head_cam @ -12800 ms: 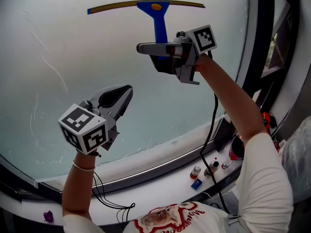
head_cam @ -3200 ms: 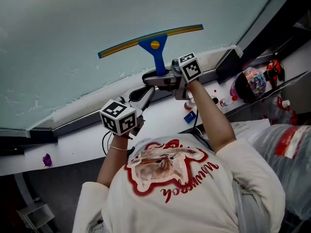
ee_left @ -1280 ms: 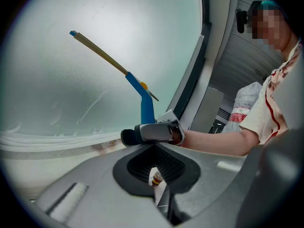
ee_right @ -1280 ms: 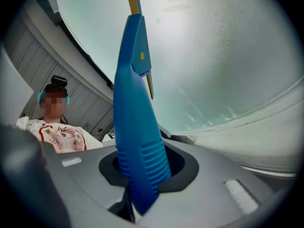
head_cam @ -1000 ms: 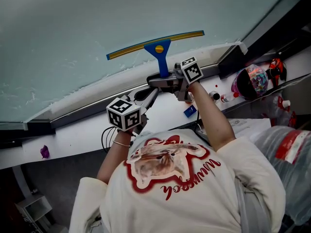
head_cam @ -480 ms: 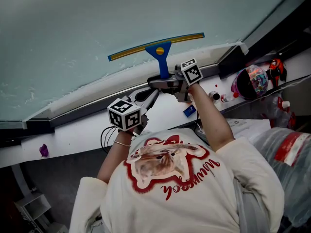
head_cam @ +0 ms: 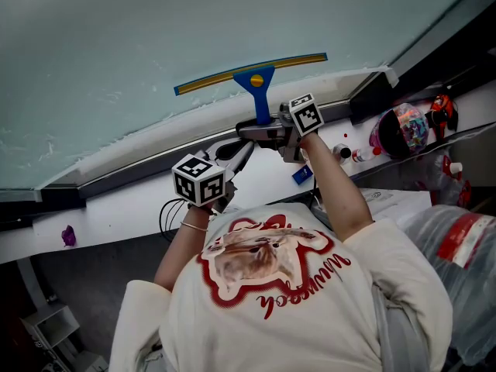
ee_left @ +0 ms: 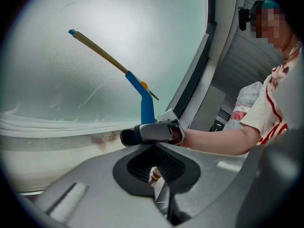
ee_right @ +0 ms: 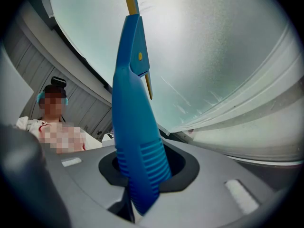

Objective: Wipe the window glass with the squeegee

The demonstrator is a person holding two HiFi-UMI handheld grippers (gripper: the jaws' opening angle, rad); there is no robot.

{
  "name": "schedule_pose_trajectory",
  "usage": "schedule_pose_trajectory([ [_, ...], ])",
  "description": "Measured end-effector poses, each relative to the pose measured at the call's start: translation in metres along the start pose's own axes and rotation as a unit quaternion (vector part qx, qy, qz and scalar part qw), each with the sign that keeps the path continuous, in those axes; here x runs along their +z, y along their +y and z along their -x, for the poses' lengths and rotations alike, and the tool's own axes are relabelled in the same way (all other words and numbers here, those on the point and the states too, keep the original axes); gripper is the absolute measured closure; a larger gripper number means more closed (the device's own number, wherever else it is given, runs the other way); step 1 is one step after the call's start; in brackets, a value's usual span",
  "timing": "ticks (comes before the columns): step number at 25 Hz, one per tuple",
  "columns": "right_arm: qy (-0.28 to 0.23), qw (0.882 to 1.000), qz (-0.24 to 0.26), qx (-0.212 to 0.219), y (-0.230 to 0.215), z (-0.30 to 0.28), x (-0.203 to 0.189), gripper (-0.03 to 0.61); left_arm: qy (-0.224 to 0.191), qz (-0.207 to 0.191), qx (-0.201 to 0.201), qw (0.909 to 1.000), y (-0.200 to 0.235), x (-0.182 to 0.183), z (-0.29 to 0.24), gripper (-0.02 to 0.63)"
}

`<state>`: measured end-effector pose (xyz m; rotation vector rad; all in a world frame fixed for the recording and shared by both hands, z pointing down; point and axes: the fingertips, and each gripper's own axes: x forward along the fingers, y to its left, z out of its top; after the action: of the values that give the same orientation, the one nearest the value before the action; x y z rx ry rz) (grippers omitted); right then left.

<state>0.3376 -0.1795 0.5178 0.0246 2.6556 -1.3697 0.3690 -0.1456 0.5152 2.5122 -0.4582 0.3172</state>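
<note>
Moved: the squeegee (head_cam: 256, 80) blade now lies low on the window glass (head_cam: 155, 29), just above its bottom edge, where 12.8 s ago it was high on the pane; the left gripper (head_cam: 239, 155) has dropped from in front of the glass to over the sill (head_cam: 124, 208).
Left gripper: nearest of the two, and its fingers are pressed almost together with only a thin slit between them and nothing held. It probably hangs back here to leave the wiping path free.
Right gripper: the right gripper (head_cam: 256, 130) is just beyond the left, and its fingers pinch the blue ribbed handle low down. Gripping that far from the blade likely gives reach and lets the blade lie flat on the pane.
Squeegee: the handle points up and away from the jaws and the yellow-edged blade lies across the glass, slightly tilted. Judged from its place, a downward stroke is near its end.
Sill: small bottles (head_cam: 341, 153) and a blue item (head_cam: 302, 175) sit beside the right forearm, clear of the blade.
Glass: hazy, with faint streaks near the bottom edge.
Count: one squeegee, two grippers, at least two small bottles, one pane.
</note>
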Motion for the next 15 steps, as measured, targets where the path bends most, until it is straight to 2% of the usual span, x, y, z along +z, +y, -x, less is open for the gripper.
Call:
schedule_pose_trajectory([
  [15,0.004,1.0,-0.016,-0.007,-0.013,0.003,-0.012,0.466,0.01,0.009,0.001,0.9999,0.006,-0.016,-0.006,0.612],
])
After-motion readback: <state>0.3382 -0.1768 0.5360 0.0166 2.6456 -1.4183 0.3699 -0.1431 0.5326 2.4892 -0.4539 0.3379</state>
